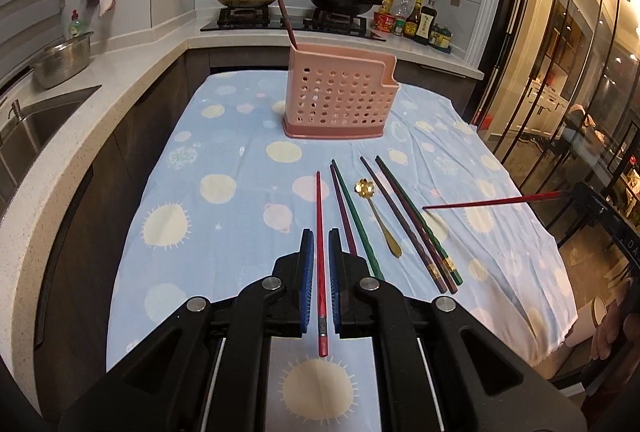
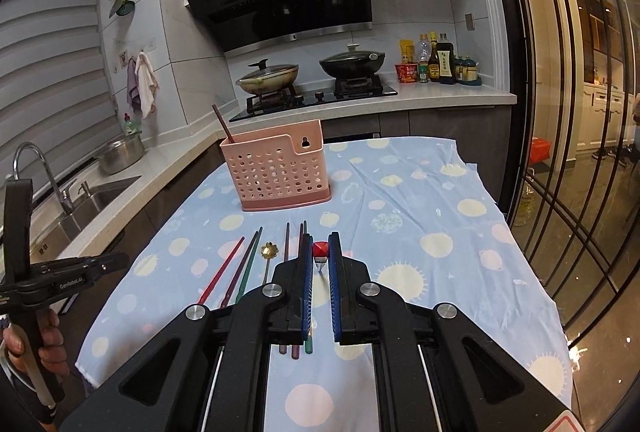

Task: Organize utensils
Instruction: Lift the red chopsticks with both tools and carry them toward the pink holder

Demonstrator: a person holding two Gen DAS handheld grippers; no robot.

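1. We work over a table under a blue dotted cloth (image 1: 240, 159), in a kitchen with a stove (image 2: 316, 97) behind and a sink (image 2: 96, 195) to our left.
2. The cloth's right half lies bare.
3. The pink caddy (image 1: 340, 99) stands upright at the far middle, one chopstick in it.
4. Loose chopsticks (image 1: 408, 224) and a gold spoon (image 1: 378, 218) lie between it and us.
5. Our left gripper (image 1: 320, 244) straddles a red chopstick (image 1: 319, 216), jaws apart; our right gripper (image 2: 320, 246) clamps another red chopstick (image 1: 492, 201), lifted.

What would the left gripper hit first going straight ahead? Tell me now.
Probably the lying red chopstick, in line between the left gripper's open fingers, or the tablecloth beside it, since the gripper seems angled slightly down. If level, the pink holder. Depth is unclear.
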